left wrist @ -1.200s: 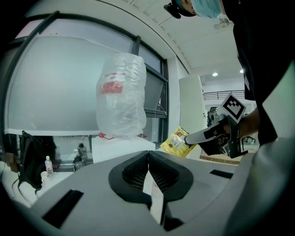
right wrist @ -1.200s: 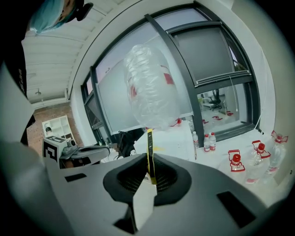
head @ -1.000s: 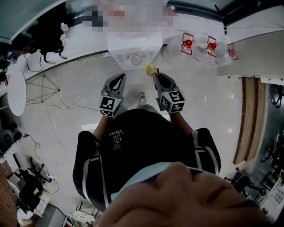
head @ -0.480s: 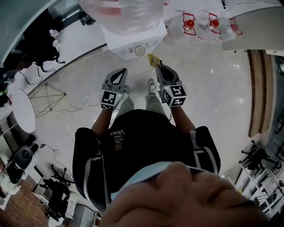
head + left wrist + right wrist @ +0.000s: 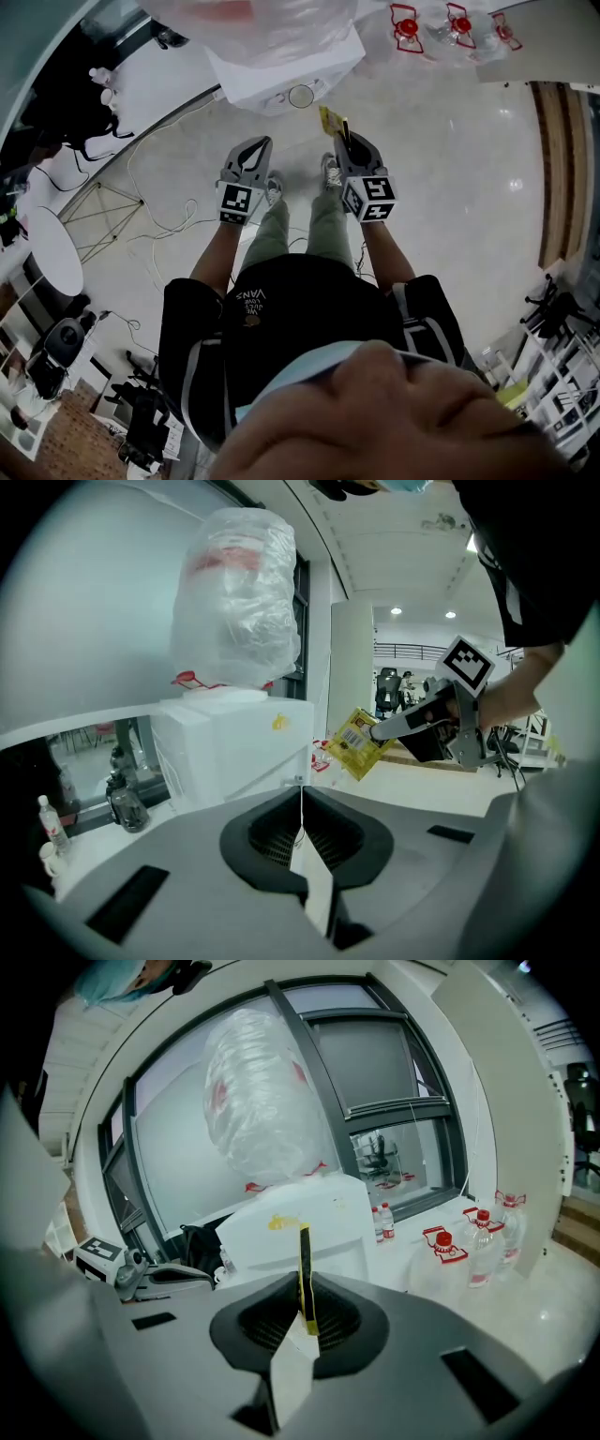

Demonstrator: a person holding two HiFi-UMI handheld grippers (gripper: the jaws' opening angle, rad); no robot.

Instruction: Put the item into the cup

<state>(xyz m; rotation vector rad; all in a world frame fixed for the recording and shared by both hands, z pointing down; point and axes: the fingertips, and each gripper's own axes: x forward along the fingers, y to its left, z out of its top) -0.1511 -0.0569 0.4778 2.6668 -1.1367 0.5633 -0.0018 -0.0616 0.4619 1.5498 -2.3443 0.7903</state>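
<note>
A yellow packet [image 5: 329, 120] sticks out of my right gripper [image 5: 343, 141], which is shut on it. In the right gripper view the yellow packet [image 5: 304, 1246] stands edge-on between the closed jaws of the right gripper [image 5: 303, 1288]. My left gripper [image 5: 254, 147] is shut and holds nothing; in its own view the left gripper [image 5: 302, 789] points at the white box, with the yellow packet [image 5: 353, 743] to its right. A small round cup [image 5: 300, 95] sits on the ledge of the white box [image 5: 281, 70], ahead of both grippers and apart from them.
A clear plastic bag [image 5: 239, 602] covers something bulky on top of the white box [image 5: 230, 752]. Several water bottles with red caps [image 5: 409, 28] stand to the right. Cables [image 5: 141, 202] and a round white table [image 5: 52, 258] lie at the left. The person's legs and shoes [image 5: 330, 169] are below the grippers.
Both grippers have sunk lower in front of the person, the packet still in the right one. The white box and cup have slid toward the picture's top; legs and shoes now show.
</note>
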